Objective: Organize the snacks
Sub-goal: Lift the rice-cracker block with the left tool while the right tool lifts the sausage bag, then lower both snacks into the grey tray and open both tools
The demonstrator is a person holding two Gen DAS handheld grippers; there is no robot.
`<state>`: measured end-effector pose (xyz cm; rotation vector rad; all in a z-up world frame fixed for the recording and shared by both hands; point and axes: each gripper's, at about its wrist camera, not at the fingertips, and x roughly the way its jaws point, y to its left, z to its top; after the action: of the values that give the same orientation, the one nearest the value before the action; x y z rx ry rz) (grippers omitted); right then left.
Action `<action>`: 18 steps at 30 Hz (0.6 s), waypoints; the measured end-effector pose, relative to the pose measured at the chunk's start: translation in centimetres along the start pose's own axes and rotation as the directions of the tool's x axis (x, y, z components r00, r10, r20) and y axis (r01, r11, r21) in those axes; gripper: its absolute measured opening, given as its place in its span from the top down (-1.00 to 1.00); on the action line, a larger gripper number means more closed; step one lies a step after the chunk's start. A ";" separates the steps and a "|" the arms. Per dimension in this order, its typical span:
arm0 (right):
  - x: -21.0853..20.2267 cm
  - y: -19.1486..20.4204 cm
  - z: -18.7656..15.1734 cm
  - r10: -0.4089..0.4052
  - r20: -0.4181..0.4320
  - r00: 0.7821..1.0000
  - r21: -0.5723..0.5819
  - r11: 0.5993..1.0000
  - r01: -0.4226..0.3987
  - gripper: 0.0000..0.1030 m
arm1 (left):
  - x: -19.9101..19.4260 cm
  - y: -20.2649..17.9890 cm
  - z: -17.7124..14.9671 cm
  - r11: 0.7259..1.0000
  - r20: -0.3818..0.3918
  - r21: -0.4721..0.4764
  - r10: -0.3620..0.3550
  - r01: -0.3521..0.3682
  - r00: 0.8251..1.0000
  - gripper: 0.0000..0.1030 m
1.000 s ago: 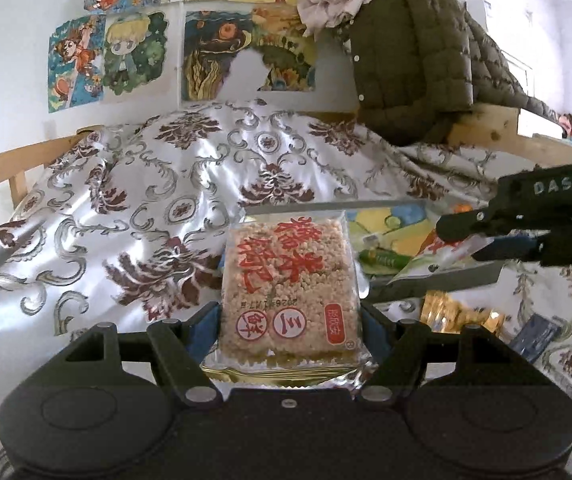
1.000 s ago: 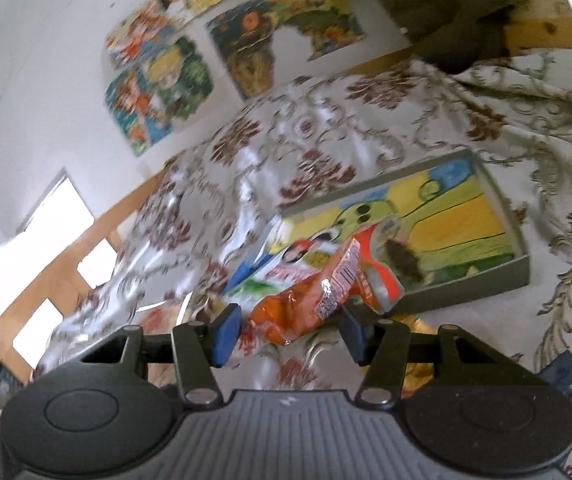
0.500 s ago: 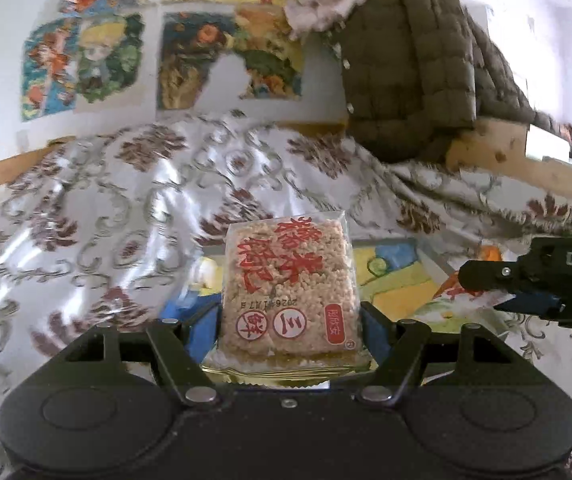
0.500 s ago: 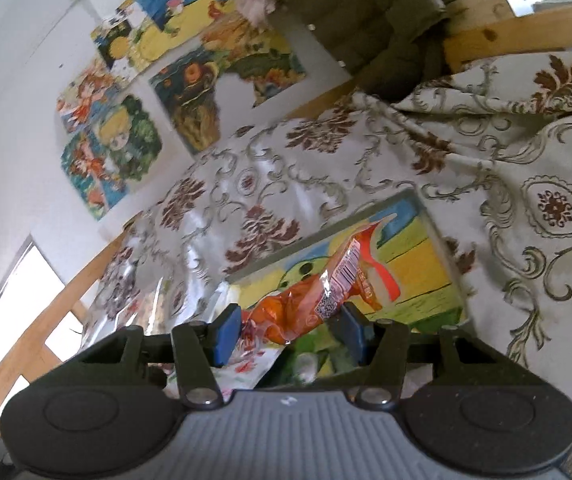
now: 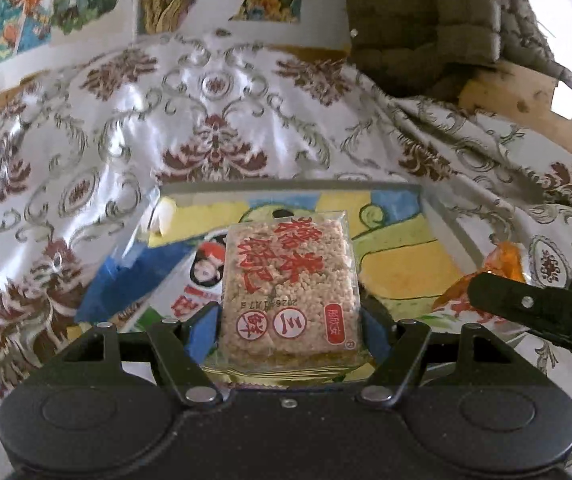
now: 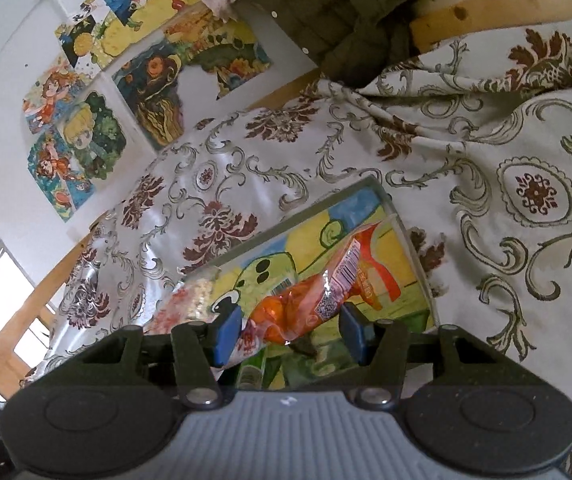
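Snacks partly sorted, by the look of it. Left gripper clamped on a rice-cracker pack at centre frame of the left view, blue pads pressed to both sides, pack upright over the tray. Right gripper with an orange snack bag between its pads at lower centre of the right view; left pad touching the wrapper, right pad apparently just clear of it, so hard to call it a firm clamp or a loosening one. Bag hanging over the tray's painted floor, toward the right wall. Already lying in the tray: a large blue-and-white packet at centre left of the left view, and something green at the bottom of the right view, too hidden to name. Judged stage: mid-task, two items over the tray and not yet set down. Left to do, likely: lower both, let go, then check the patterned bedspread for strays, none clearly visible here.
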<state>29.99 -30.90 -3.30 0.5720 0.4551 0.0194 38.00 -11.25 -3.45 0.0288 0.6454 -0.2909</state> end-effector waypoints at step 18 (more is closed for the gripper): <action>-0.4 -1.3 0.2 0.000 -0.015 1.000 0.094 0.996 0.001 -0.33 | -1.4 1.6 0.4 0.995 -0.018 -0.104 -0.015 0.013 1.000 -0.66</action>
<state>29.63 -32.20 -3.68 0.6648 0.4721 0.0018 37.61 -9.45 -2.34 -0.0725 0.6788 -0.2706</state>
